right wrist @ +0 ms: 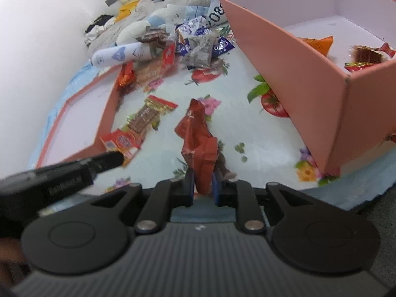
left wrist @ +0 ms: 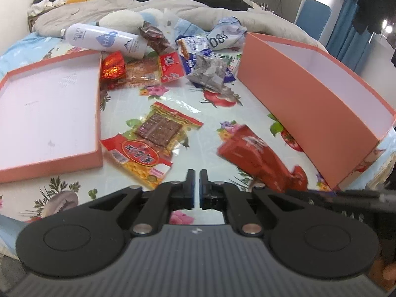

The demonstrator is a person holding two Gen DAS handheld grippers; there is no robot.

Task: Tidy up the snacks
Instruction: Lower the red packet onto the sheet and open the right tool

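The right gripper [right wrist: 201,182] is clenching its fingers [right wrist: 189,183] on the near end of a red packet [right wrist: 198,136], which is reaching away from it over the flowered surface [right wrist: 247,133]. In the left wrist view that red packet [left wrist: 259,158] is showing blurred, just beside the near wall of the pink box [left wrist: 309,104]. The left gripper [left wrist: 197,182] is hanging over the surface with its fingers [left wrist: 190,183] pressed together on nothing. A red-and-yellow packet [left wrist: 151,143] is lying beside the pink lid [left wrist: 49,113] on the left. More snacks are sitting heaped with a white bottle [left wrist: 104,40] at the far side. Two packets [right wrist: 346,52] are lying inside the box.
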